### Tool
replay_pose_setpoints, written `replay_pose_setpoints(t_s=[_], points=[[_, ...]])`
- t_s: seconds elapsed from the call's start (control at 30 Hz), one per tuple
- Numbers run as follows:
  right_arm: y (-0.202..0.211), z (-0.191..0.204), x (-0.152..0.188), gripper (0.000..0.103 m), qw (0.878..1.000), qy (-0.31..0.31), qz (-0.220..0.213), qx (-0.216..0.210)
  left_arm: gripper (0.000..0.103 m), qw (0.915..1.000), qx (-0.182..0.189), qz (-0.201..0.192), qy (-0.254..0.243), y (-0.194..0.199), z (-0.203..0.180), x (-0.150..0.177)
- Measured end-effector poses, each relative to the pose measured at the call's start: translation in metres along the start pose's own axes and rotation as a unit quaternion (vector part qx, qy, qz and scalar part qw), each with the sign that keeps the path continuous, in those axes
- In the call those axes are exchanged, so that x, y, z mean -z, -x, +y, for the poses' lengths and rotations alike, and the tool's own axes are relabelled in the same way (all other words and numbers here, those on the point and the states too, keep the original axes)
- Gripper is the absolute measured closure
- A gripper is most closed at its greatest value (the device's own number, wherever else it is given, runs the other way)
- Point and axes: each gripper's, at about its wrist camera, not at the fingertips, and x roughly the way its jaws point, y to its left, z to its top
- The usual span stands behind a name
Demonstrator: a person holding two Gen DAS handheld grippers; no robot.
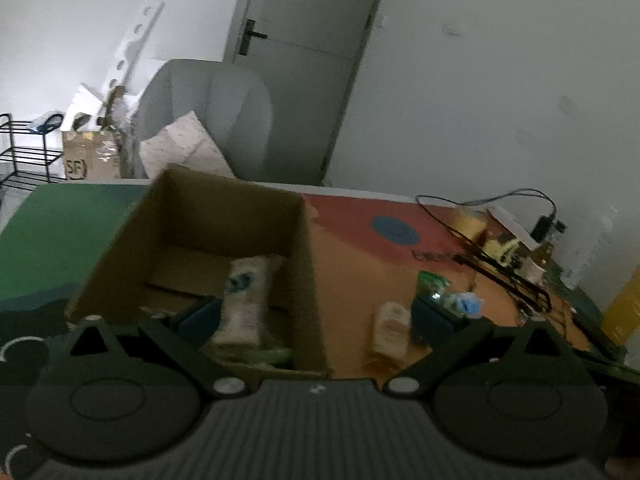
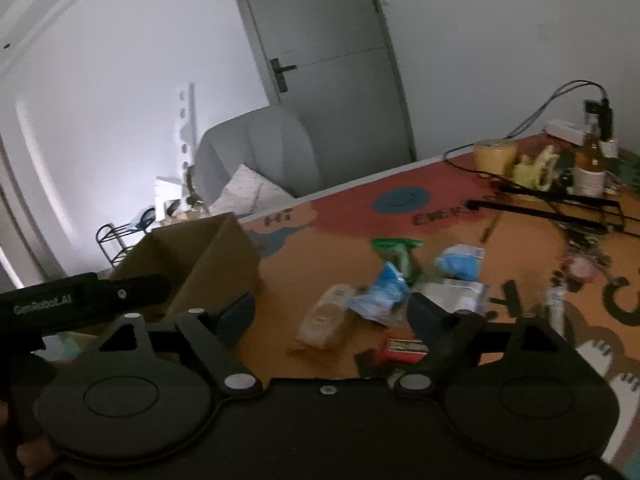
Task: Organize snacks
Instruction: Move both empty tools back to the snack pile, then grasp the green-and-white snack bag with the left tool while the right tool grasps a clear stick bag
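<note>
An open cardboard box (image 1: 224, 216) stands on the colourful table mat, with a pale snack packet (image 1: 244, 300) lying inside. My left gripper (image 1: 316, 312) is open, straddling the box's right wall with nothing held. Right of the box lie a beige packet (image 1: 390, 328), a green packet (image 1: 432, 284) and a blue packet (image 1: 466, 304). My right gripper (image 2: 332, 312) is open above the beige packet (image 2: 328, 318), not pressing on it. Near it lie a blue packet (image 2: 382, 294), a green packet (image 2: 396, 252), a second blue packet (image 2: 460, 264), a silvery packet (image 2: 456, 296) and a red packet (image 2: 400, 350). The box (image 2: 200, 264) sits to its left.
The left tool's black housing (image 2: 80, 300) reaches in beside the box. At the table's far right stand a yellow tape roll (image 2: 494, 156), a bottle (image 2: 590, 168), a black wire rack (image 2: 560, 204) and cables. A grey armchair (image 2: 256, 152) and a door are behind the table.
</note>
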Motion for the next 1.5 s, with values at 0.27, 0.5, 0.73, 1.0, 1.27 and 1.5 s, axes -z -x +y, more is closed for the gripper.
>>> replay_pose_setpoints(t_s=[0.27,0.5,0.73,1.0,1.27,1.5], points=[[0.013,-0.028,0.004,0.005,0.999,-0.014,-0.006,0.031,0.002,0.9989,0.034,0.018,-0.026,-0.004,-0.032,0.013],[0.023,-0.05,0.009,0.004,0.998,-0.025,-0.005,0.05,0.001,0.9984,0.035,0.01,-0.044,0.0,-0.052,0.022],[0.031,-0.071,0.014,0.004,0.997,-0.04,-0.006,0.066,0.001,0.997,0.056,0.003,-0.054,0.005,-0.068,0.023],[0.031,-0.092,0.023,0.004,0.995,-0.052,-0.001,0.085,0.002,0.9937,0.086,0.029,-0.065,-0.009,-0.088,0.04],[0.026,-0.105,0.035,0.004,0.993,-0.064,0.004,0.102,0.006,0.9887,0.103,0.071,-0.082,-0.035,-0.104,0.064],[0.022,-0.113,0.044,0.004,0.991,-0.071,0.013,0.111,0.014,0.9846,0.108,0.103,-0.09,-0.056,-0.112,0.08]])
